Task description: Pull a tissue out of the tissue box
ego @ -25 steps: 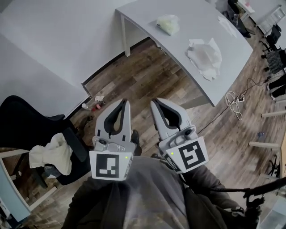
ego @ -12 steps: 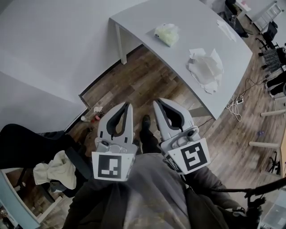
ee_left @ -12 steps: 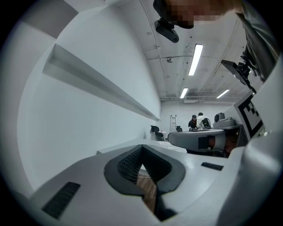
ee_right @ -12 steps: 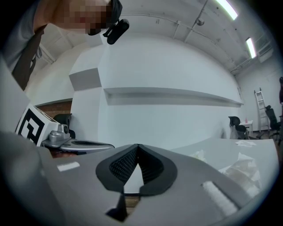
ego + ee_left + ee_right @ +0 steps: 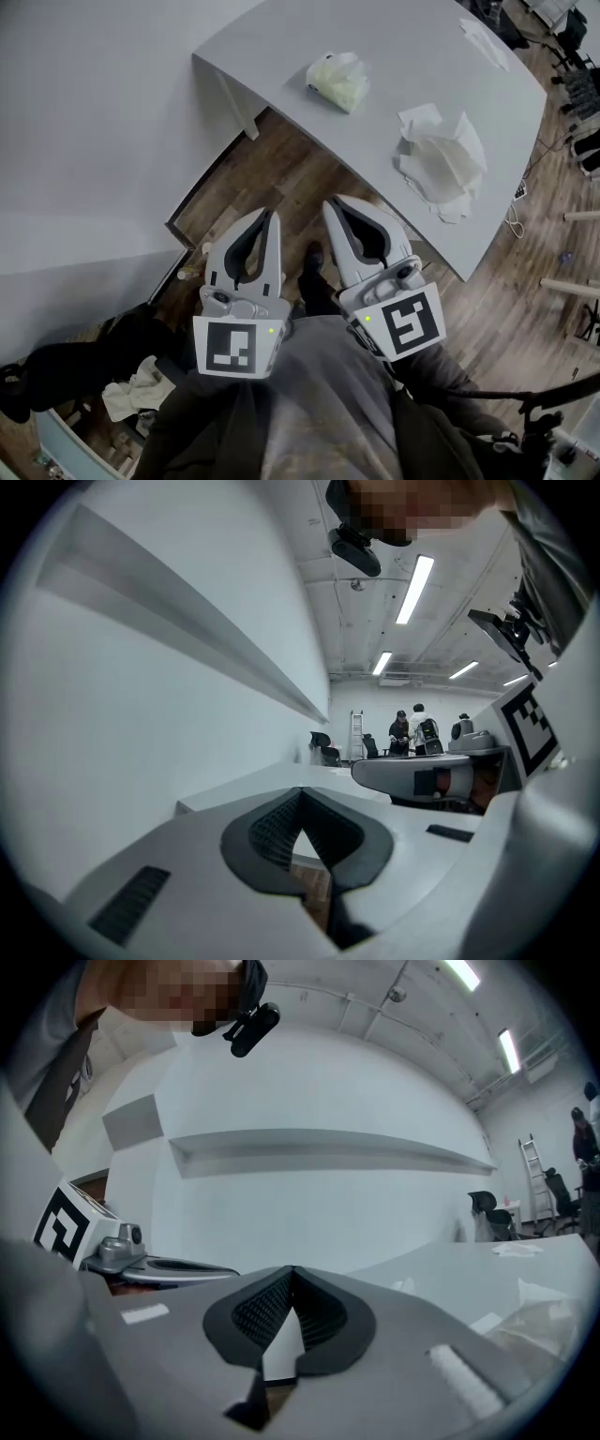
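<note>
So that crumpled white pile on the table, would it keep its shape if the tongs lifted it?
Probably not: the white tissue pile lies crumpled in loose folds, so it would likely droop. It looks thin and light, so a push might just scrunch it across the table. Only some sheets may lift.

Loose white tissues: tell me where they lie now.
Head view, upper right: the loose white tissues lie on the white table near its front edge, right of the pale tissue pack.

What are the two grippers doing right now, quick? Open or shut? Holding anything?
Left gripper: shut, holding nothing.
Right gripper: shut, holding nothing.
</note>
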Tool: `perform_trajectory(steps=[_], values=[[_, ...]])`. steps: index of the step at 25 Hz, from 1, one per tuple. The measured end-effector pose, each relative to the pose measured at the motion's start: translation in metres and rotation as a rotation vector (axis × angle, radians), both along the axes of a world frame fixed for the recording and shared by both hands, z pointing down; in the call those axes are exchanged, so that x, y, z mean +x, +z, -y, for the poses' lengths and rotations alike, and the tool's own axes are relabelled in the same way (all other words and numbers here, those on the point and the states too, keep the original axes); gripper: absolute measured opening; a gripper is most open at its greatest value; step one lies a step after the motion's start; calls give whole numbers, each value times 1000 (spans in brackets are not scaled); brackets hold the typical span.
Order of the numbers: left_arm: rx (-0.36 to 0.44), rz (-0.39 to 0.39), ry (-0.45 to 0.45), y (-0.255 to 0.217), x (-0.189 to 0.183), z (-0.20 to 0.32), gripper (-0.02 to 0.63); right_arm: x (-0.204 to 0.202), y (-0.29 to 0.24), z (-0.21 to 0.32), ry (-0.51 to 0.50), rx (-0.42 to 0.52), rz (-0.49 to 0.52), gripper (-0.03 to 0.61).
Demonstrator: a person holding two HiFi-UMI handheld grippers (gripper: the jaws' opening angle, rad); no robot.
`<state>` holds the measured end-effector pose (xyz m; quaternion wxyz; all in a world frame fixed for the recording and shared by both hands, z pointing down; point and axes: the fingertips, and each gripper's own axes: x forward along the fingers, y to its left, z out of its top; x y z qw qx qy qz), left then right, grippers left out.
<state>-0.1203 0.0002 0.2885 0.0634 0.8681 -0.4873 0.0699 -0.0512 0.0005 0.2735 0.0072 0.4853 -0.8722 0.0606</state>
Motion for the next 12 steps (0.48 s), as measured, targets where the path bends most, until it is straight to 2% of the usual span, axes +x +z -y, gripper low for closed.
perform_trajectory(steps=[6,12], values=[[-17,1,82,-1,49,68,-3,30,5,67,23,-26,0,3],[4,-3,89,-13,57,120,-3,36,-1,117,30,-17,0,3]])
